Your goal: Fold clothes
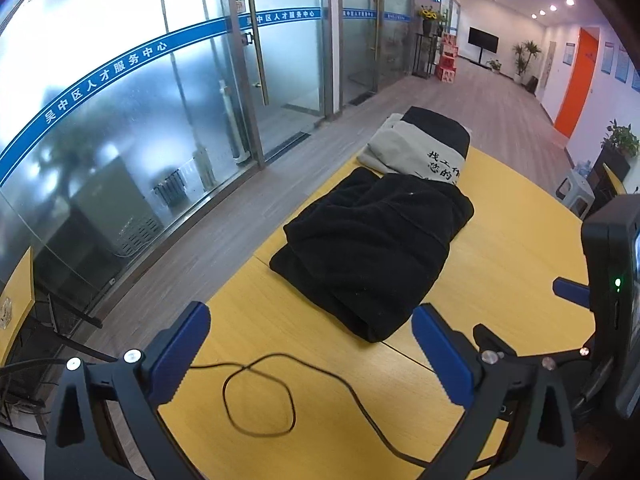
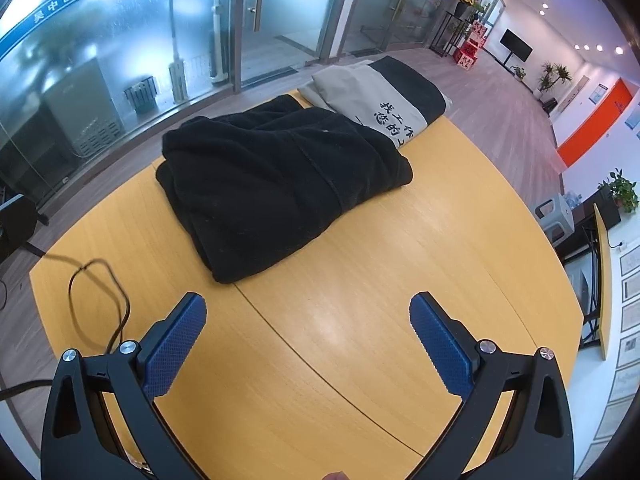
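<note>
A folded black fleece garment (image 1: 372,248) lies on the yellow table (image 1: 512,248); it also shows in the right wrist view (image 2: 276,176). Behind it lies a folded grey and black garment (image 1: 420,144) with black characters, seen too in the right wrist view (image 2: 376,96). My left gripper (image 1: 312,356) is open and empty, just short of the black garment's near end. My right gripper (image 2: 308,340) is open and empty above bare table (image 2: 360,280), nearer than the garment. The right gripper's body shows at the right edge of the left wrist view (image 1: 612,280).
A thin black cable (image 1: 260,396) loops on the table between my left fingers, also in the right wrist view (image 2: 96,296). Glass walls (image 1: 120,140) and wood floor lie beyond the table's far edge. A grey stool (image 2: 556,216) stands right of the table.
</note>
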Motion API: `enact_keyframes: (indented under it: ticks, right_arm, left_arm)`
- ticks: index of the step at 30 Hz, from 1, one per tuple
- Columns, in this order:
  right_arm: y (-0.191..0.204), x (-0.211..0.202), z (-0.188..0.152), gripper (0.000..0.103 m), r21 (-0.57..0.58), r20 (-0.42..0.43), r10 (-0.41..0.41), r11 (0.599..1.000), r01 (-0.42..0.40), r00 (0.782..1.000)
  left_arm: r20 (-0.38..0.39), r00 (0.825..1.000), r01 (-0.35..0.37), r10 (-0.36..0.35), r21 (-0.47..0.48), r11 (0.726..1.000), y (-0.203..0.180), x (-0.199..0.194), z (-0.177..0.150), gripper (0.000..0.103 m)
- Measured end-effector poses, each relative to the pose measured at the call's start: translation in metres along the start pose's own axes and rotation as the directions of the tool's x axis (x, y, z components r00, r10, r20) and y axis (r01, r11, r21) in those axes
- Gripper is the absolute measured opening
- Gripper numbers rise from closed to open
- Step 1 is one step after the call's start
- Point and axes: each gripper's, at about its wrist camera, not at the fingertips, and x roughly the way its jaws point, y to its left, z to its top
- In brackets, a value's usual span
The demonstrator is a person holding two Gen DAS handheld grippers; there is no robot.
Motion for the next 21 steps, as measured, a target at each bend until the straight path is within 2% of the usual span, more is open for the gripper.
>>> enact_keyframes:
  ticks: [10,21]
  right_arm:
    - [-0.013,0.027,0.013,0.102,0.024,-0.044,-0.027,0.999,0.028,0.999]
    - [-0.011,0.052,0.016,0.102,0.021,-0.086,-0.045,0.999,0.047,0.995]
  left_arm:
    - [-0.054,0.998,0.045,-0.042,0.050,0.998,-0.012,0.034,0.017,0.103]
    - [-0.138,0.986,0.107,-0.094,0.091,0.990,-0.016,0.078,0.021,0.103]
